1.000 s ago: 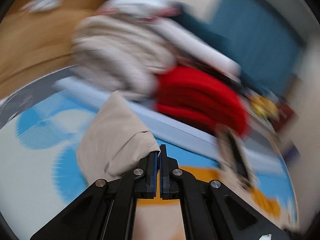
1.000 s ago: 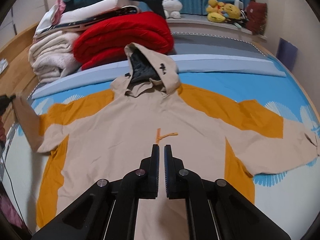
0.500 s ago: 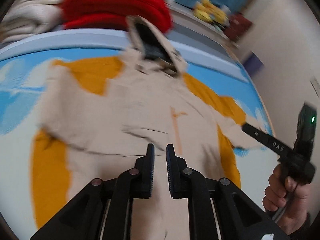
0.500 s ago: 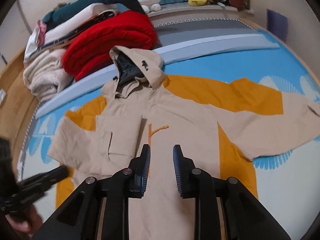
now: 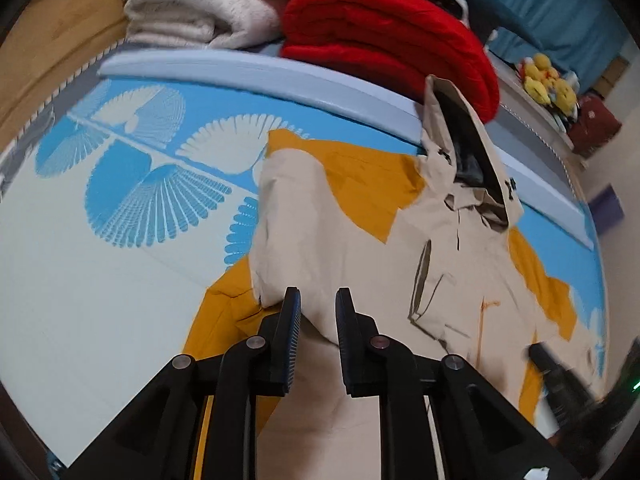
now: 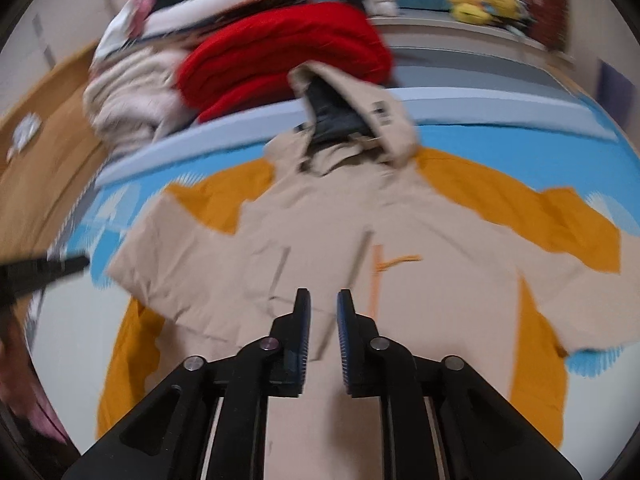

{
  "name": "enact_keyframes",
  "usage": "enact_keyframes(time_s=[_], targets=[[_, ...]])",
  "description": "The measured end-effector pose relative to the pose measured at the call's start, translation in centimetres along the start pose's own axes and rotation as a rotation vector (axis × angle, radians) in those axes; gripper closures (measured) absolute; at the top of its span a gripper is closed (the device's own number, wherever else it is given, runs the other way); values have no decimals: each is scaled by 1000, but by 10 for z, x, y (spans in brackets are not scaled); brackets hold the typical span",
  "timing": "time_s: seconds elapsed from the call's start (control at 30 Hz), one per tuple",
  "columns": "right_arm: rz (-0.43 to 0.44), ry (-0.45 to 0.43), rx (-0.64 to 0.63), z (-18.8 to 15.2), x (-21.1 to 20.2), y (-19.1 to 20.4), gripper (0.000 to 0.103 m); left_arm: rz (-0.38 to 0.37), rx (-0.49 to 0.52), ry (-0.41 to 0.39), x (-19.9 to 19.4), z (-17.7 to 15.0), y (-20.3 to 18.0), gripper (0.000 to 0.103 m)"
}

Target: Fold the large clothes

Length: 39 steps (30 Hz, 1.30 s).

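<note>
Bare sheet [image 5: 80, 280] left of jacket [image 5: 360, 248]; red blanket [image 5: 384, 36] blocks beyond.

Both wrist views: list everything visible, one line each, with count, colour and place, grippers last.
jacket: one, beige and orange, hooded, spread on the bed, one sleeve folded across the chest.
bed cover: one, blue and white fan print, beneath the jacket.
red blanket: one, folded, past the hood.
cream blanket: one, folded, beside the red blanket.
plush toys: several, yellow, on the far ledge.
left gripper: black, jaws opening, nothing pinched, over the folded sleeve.
right gripper: black, jaws closing, nothing pinched, over the chest.
</note>
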State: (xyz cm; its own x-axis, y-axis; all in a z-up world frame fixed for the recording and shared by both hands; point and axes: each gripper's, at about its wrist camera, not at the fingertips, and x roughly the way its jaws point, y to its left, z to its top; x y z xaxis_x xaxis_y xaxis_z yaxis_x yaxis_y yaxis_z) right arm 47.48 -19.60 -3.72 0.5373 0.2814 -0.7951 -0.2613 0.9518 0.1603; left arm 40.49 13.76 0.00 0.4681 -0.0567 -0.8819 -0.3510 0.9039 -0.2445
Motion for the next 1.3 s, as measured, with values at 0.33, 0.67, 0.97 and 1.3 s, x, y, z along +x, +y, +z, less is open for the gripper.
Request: enact_keyframes(time_s=[0.33,0.67,0.97,1.3], targets=[[-138,129,-341,-32,97,69,63,-45,-118,42,2,16,37,88],[-90,-111,330,-20,44,-40,101,-29,-145,33,4,25,47,88],[-40,90,714,-53,72,-123,53,-24,-125,57,13,21,43,88],[-34,55,865,-51,58,-171,87,-3,-128,66,23,23,50,88]])
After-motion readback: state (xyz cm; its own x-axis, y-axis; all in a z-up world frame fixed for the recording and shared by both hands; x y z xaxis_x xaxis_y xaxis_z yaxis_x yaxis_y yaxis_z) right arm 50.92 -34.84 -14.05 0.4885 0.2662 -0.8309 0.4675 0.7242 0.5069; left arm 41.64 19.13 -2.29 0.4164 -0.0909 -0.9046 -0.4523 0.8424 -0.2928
